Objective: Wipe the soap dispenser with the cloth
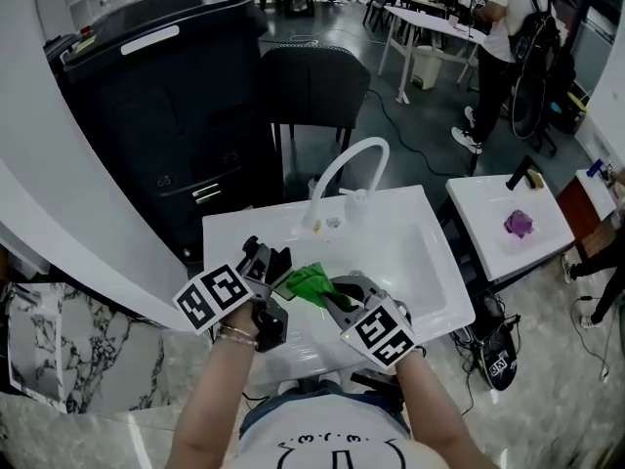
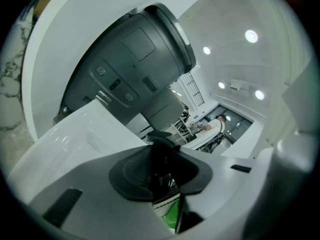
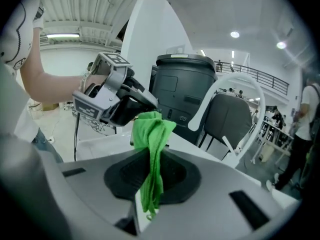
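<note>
The dark soap dispenser sits pinched in our left gripper above the white sink's front rim. Our right gripper clamps the green cloth, bunched just beside the left gripper's tip, near the arched faucet.

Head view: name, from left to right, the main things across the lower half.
Grey-veined marble slab → left hand-held gripper → crumpled bright green cloth → right hand-held gripper → small purple cloth on the neighbouring white basin.
</note>
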